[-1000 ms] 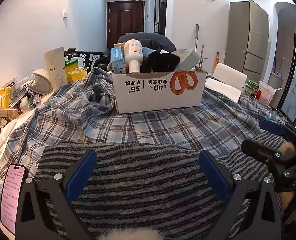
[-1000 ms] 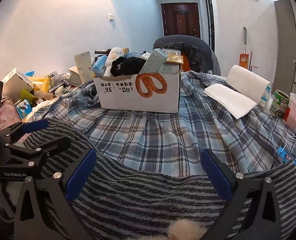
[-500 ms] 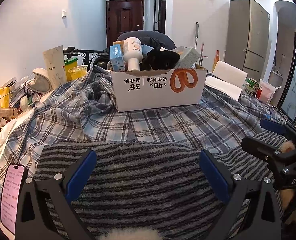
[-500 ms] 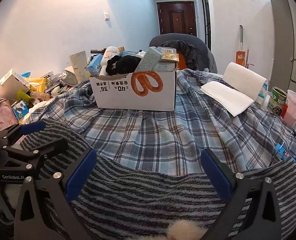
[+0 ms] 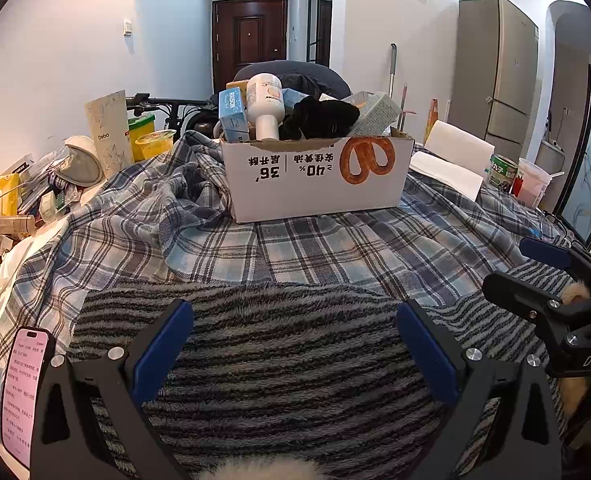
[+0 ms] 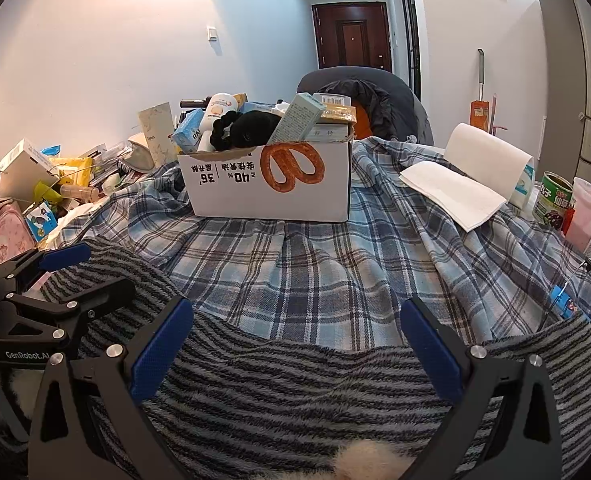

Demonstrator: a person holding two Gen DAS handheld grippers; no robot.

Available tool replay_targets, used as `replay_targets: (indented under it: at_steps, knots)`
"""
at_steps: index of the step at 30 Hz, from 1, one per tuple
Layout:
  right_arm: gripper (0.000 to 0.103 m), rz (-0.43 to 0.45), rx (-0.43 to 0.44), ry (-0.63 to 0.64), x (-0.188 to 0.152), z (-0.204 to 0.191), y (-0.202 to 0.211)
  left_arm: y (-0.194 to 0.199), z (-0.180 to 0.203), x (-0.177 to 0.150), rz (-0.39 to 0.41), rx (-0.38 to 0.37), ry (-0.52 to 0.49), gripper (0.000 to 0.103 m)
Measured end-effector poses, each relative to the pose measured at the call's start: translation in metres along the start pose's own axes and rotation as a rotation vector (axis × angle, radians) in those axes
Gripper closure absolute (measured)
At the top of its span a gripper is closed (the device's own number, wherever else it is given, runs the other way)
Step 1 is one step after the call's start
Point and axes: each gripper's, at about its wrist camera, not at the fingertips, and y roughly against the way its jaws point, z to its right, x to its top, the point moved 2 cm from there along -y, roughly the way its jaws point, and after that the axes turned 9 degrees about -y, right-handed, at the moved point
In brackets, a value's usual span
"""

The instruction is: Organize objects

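Left edge of table: loose clutter pile of packets, tubes and small cartons against the wall, well apart from both grippers. Probably unsorted stock awaiting the box. A phone lies face up at the near left corner, screen lit, just beside the striped fabric; likely put there to be read.

Left gripper: fingers spread wide, nothing between the blue pads. It hangs over the grey striped fleece garment, which lies flat on the plaid cloth at the near table edge. A pale fur trim shows at the bottom of both wrist views.

Centre, further back: cardboard box, print upside down, standing on the plaid cloth. Already heaped above its rim with a white bottle, blue cartons and a black fluffy item. Little room left, by my judgement.

Right gripper: also spread wide and empty, over the right part of the same garment. One gripper near each end suggests a two-handed fold or lift is being set up; neither has yet pinched the fabric.

Far right: paper towel roll with a sheet unrolled, a green can and a pink cup, grouped at the table edge, off the working area.
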Motion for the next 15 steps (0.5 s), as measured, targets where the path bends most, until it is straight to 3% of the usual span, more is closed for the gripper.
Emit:
replay_targets:
  at_steps: [15]
  knots:
    - [0.0, -0.004, 0.008, -0.004, -0.0005, 0.0003, -0.0003, -0.0013, 0.0003, -0.0011, -0.004, -0.002, -0.001, 0.0]
